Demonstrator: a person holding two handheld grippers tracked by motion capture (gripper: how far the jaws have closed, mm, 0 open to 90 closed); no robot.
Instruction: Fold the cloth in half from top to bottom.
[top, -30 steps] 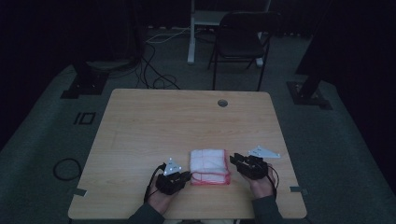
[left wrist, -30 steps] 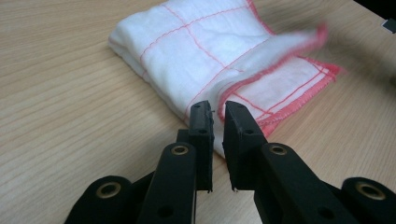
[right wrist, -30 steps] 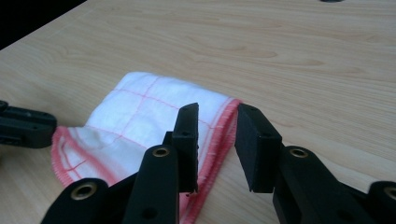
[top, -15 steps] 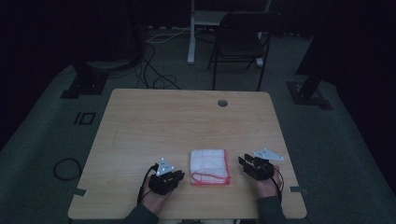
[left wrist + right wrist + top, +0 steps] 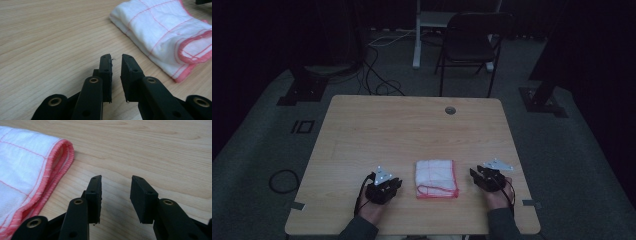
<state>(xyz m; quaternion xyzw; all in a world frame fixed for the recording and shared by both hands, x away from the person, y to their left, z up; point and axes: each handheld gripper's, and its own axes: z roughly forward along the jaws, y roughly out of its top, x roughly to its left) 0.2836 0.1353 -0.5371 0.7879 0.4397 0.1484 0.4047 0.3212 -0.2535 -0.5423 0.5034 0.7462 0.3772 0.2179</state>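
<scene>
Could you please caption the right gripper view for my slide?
Right tool, its jaws just opened and empty, above the wooden table beside the folded white, pink-edged cloth.

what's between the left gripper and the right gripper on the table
The folded white cloth with pink edging lies between the left gripper and the right gripper, touching neither; bare table shows on both sides in the high view.

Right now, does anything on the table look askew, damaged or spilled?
Nothing stands out. The folded cloth lies flat and tidy on the table, between the left gripper and the right gripper, both empty and apart from it.
</scene>
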